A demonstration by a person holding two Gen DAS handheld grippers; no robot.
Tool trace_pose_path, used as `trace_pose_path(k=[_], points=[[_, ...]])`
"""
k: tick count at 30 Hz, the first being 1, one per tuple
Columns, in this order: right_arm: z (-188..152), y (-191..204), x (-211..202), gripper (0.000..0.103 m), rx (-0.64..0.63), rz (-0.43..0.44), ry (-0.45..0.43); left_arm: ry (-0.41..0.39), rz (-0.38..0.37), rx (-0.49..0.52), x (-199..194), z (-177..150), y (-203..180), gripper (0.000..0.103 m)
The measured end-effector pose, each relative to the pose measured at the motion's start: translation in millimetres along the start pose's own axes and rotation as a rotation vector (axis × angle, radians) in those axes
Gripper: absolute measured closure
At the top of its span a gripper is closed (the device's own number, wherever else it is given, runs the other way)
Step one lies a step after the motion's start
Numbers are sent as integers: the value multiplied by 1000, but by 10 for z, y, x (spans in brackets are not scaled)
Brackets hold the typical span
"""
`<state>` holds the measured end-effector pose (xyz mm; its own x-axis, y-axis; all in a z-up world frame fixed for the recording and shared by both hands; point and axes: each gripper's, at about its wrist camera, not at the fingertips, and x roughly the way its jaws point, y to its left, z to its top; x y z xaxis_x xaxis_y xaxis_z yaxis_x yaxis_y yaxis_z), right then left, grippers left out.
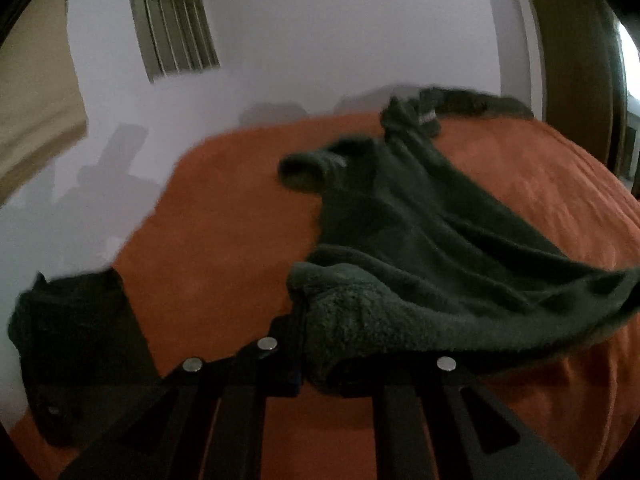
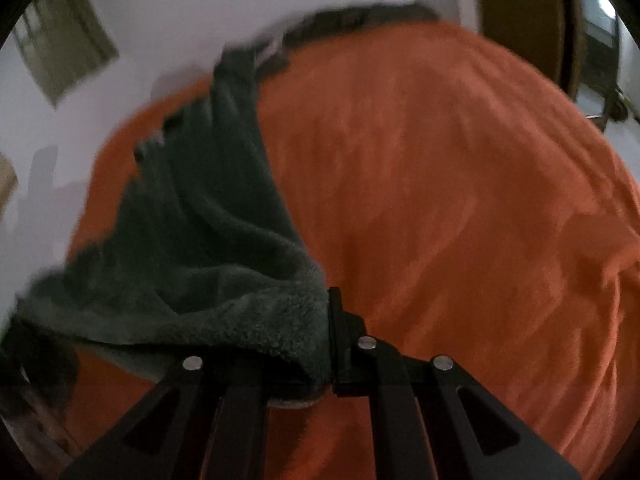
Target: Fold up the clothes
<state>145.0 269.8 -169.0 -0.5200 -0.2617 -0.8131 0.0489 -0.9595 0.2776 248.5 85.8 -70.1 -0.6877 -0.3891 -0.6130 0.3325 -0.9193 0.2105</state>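
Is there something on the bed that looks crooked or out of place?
Nothing is damaged or spilled. The dark green fleece garment lies bunched and twisted on the orange bedcover, not flat, with one edge pinched in the left tongs and another in the right tongs.

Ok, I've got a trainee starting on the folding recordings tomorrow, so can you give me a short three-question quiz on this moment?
1. True or false: both grippers are shut on the dark green fleece garment.
2. What covers the bed under the garment? A) a white sheet B) an orange blanket C) a striped quilt
3. Fill in: in the left wrist view, a second dark piece of clothing lies to the ____ of the left gripper.

Key
1. True: the left gripper and the right gripper each pinch an edge of the garment, which hangs between them.
2. B, the orange blanket.
3. Left.
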Motion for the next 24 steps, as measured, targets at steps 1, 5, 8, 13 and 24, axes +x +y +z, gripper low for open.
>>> trace_pose_path(k=[1, 5, 8, 13, 24], points=[[-52, -2, 82, 93, -12, -11, 23, 42, -6, -4, 95, -16, 43, 91], [-235, -51, 375, 60, -26, -44, 112, 218, -14, -39, 488, -232, 109, 87], [-306, -165, 501, 54, 36, -10, 136, 299, 0, -62, 694, -337, 145, 73], [-237, -61, 487, 61, -19, -6, 84, 384, -6, -96, 903, -403, 165, 54], [-108, 543, -93, 95, -276, -55, -94, 369, -94, -187, 977, -151, 230, 94]])
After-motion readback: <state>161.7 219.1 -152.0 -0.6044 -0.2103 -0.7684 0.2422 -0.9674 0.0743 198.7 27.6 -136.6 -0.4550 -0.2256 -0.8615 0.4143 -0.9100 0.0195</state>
